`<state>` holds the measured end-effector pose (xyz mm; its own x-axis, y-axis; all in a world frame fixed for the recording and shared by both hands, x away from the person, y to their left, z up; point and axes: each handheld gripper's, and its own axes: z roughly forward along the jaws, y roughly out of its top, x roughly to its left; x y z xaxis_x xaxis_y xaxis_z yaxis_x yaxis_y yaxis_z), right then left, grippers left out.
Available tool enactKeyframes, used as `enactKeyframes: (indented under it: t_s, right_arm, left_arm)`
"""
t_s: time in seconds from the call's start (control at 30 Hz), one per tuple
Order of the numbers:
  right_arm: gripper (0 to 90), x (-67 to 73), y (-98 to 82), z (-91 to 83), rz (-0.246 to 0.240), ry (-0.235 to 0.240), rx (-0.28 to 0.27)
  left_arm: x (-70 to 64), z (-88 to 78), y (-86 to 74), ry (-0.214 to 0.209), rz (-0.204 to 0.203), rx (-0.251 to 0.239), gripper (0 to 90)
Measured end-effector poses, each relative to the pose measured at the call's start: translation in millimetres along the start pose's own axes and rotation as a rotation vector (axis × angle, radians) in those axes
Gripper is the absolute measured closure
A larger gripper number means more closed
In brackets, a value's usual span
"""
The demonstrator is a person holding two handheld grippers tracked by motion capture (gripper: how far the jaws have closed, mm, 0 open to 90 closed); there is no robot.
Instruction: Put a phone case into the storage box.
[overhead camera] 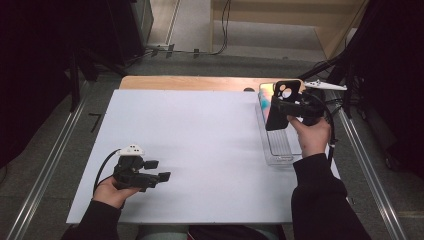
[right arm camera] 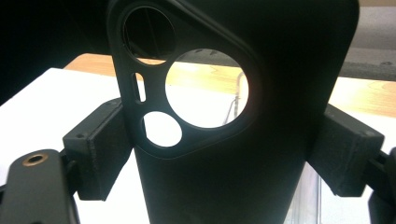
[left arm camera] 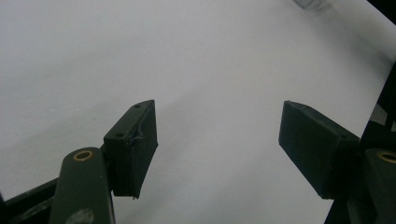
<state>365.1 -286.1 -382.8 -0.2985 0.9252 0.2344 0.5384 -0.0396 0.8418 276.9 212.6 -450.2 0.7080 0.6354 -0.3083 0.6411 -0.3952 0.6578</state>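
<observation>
- Over the far right of the table, my right gripper [overhead camera: 281, 106] clamps a black phone case [overhead camera: 280, 106] by its two long edges, upright above a clear tray [overhead camera: 280, 155].
- Through the right gripper view, both pads [right arm camera: 98, 149] press the phone case [right arm camera: 243, 140] just below its camera cutouts.
- To do this step well, I judge the case should travel level and slowly (the hold is on thin edges only), clear of the tray's walls.
- My right hand [overhead camera: 312, 137] is raised, its wrist bent toward the far side.
- At the near left, my left gripper [overhead camera: 156, 170] rests low over the white mat [overhead camera: 200, 150], jaws apart and empty, pointing right.
</observation>
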Motion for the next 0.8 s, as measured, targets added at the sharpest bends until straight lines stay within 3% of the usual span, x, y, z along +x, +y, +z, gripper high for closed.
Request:
enactKeyframes:
  t_s: [0.27,0.47,0.67,0.8]
  right_arm:
    - [13.3,-12.3,-3.6,16.1,0.013,-0.061,-0.019]
    - [13.3,-24.5,-7.5,31.8,0.053,-0.066,0.003]
    - [13.2,-27.7,-12.6,44.6,0.045,-0.112,0.017]
    - [13.2,-33.2,-16.8,54.7,0.058,-0.114,0.051]
  left_arm:
    - [1.6,0.6,-1.9,0.005,-0.01,-0.002,28.2]
    - [1.2,0.7,-4.2,0.009,-0.009,-0.004,28.2]
    - [1.8,0.8,-4.2,0.008,-0.012,-0.007,28.2]
    - [0.8,2.1,-3.9,0.005,-0.007,0.001,28.2]
